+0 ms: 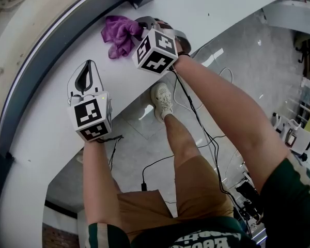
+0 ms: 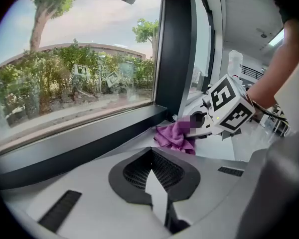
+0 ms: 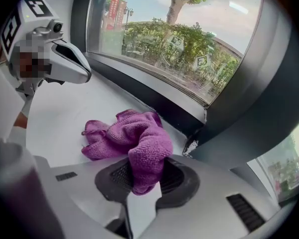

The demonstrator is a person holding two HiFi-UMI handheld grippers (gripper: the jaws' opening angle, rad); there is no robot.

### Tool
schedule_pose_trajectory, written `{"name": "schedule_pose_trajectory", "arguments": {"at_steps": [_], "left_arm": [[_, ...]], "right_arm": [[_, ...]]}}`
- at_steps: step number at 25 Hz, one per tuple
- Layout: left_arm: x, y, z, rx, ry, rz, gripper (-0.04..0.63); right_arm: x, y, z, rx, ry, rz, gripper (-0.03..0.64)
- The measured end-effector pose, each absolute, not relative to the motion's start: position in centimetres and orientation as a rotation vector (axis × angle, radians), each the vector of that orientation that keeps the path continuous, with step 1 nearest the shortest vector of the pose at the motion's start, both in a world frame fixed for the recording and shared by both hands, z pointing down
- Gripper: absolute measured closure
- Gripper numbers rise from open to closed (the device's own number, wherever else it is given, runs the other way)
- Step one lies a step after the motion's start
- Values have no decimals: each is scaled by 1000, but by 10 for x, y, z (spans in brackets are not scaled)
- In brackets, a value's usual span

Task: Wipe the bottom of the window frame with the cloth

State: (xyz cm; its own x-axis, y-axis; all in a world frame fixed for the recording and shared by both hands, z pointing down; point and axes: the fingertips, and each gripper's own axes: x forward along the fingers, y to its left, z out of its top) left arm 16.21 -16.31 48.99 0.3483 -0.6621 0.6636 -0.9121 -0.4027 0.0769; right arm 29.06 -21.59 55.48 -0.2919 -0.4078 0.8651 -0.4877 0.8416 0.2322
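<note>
A purple cloth (image 1: 120, 34) lies bunched on the white sill (image 1: 232, 6), close to the dark bottom rail of the window frame (image 1: 46, 61). My right gripper (image 1: 144, 25) is shut on the cloth's near fold; in the right gripper view the cloth (image 3: 137, 138) hangs pinched in the right gripper (image 3: 144, 176) while the rest rests on the sill, just short of the frame (image 3: 154, 101). My left gripper (image 1: 85, 79) sits over the sill to the left, shut and holding nothing. In the left gripper view the left gripper (image 2: 152, 171) points at the cloth (image 2: 173, 136) and the right gripper (image 2: 202, 123).
A dark vertical post (image 2: 174, 49) meets the bottom rail beside the cloth, forming a corner (image 3: 197, 138). The sill's front edge drops to a glossy floor (image 1: 144, 133) with black cables (image 1: 196, 118). The person's leg and shoe (image 1: 161, 99) stand below.
</note>
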Motion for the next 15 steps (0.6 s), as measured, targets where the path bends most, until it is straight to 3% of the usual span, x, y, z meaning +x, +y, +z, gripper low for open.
{"name": "schedule_pose_trajectory", "arguments": {"at_steps": [6,15], "left_arm": [[204,-175,485,2200,-1334,779,589],[209,-170,486,2236,-1316,776,589]], "right_arm": [[329,-232,547,690,-1922,99,526],[340,-234,553,772,-1891,136,526]]}}
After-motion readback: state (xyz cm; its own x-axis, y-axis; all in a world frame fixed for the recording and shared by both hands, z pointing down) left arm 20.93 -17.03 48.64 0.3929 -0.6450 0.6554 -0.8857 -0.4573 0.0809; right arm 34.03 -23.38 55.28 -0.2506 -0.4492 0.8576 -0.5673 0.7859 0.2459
